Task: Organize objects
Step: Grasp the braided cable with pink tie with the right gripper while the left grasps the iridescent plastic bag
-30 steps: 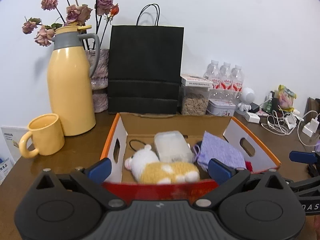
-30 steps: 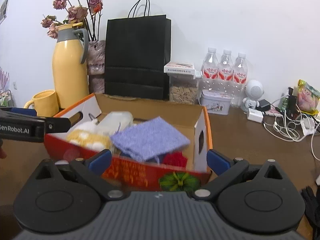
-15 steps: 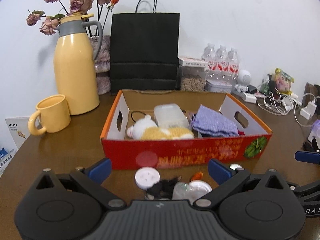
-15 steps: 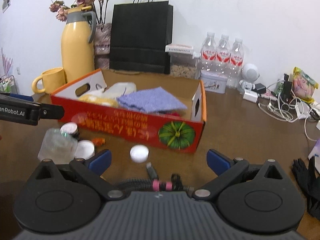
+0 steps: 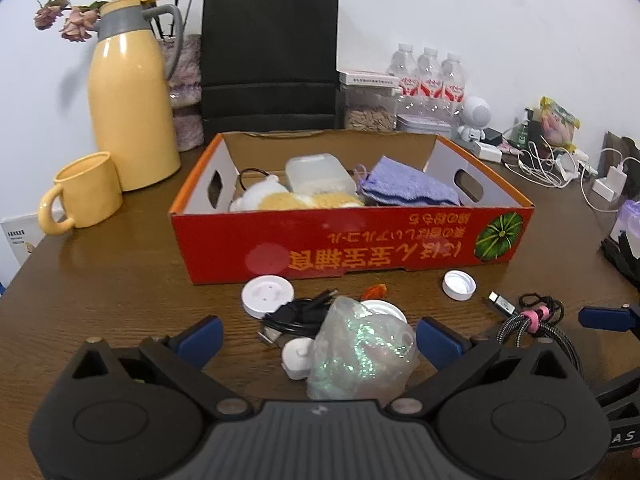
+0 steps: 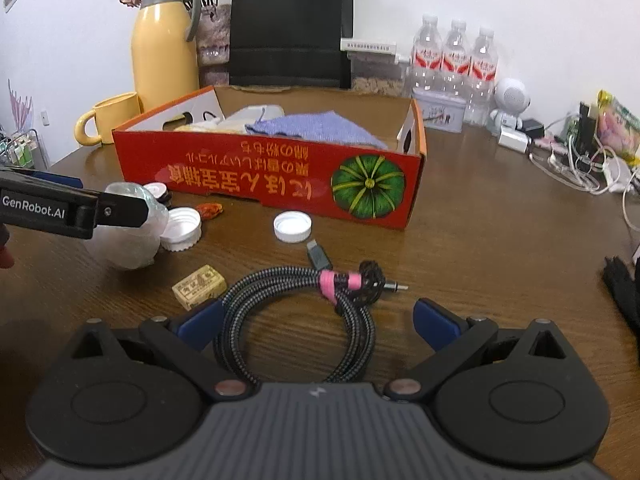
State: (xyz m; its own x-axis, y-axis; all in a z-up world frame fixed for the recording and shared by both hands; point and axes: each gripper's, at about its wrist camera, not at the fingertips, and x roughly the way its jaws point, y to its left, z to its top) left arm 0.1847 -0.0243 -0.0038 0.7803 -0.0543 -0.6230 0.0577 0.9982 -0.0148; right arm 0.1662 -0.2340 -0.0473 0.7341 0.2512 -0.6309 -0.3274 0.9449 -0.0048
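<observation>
A red cardboard box (image 5: 352,240) (image 6: 280,184) holds a plush toy (image 5: 296,200), a clear plastic container (image 5: 320,172) and a purple cloth (image 5: 408,188). Loose items lie on the table in front of it. My left gripper (image 5: 318,340) is open around a crumpled iridescent plastic bag (image 5: 360,352), beside a black cable (image 5: 296,312) and a white round lid (image 5: 267,295). My right gripper (image 6: 318,320) is open over a coiled braided cable (image 6: 296,312) with a pink tie. A white cap (image 6: 292,226), a ridged cap (image 6: 182,228) and a small tan block (image 6: 199,284) lie nearby.
Behind the box stand a yellow thermos (image 5: 132,96), a yellow mug (image 5: 86,194), a black paper bag (image 5: 270,60) and water bottles (image 6: 456,60). Chargers and white cables (image 5: 552,160) clutter the right side. Black gloves (image 6: 624,284) lie at the right edge.
Both grippers have drawn back from the box and come down low. The loose caps, bag and cables in front of the box have come into view between the fingers.
</observation>
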